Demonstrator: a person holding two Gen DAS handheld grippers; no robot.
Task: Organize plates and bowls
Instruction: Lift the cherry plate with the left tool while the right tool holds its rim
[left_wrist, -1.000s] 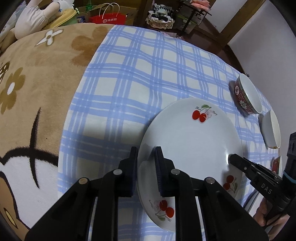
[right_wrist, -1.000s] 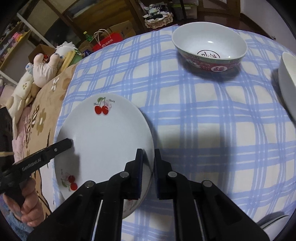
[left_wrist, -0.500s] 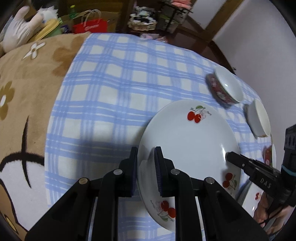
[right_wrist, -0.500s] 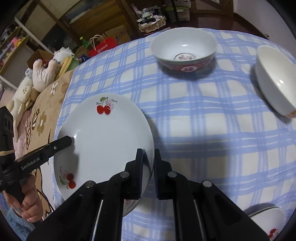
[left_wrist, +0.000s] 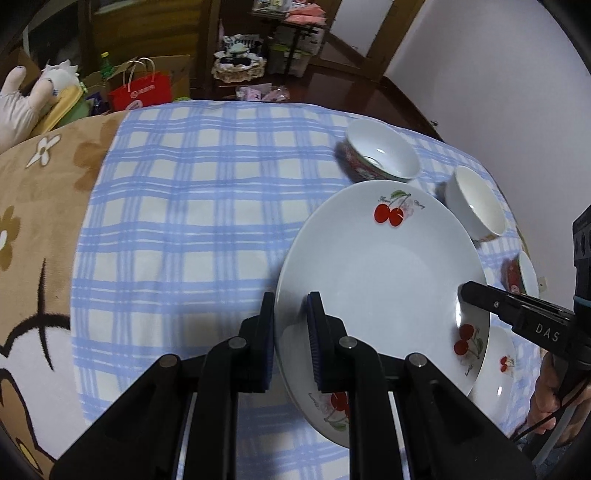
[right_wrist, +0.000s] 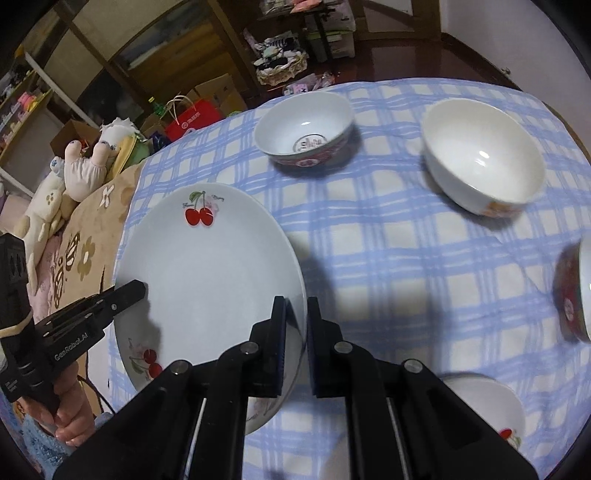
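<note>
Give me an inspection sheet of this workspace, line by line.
Surface: blue checked cloth beside a brown flowered blanket.
Job's things: cherry plate held by both rims; red-patterned bowl, white bowl, second cherry plate on the cloth.
Clutter: nothing seen on the cloth.
Grippers: left gripper and right gripper shut on the plate.
Cables: nothing clearly seen.
Surroundings: red bag, stuffed toys.

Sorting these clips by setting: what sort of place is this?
Probably a lived-in home room: a checked cloth over the work surface, stuffed toys beside it, and a red shopping bag and cardboard boxes on the floor.
</note>
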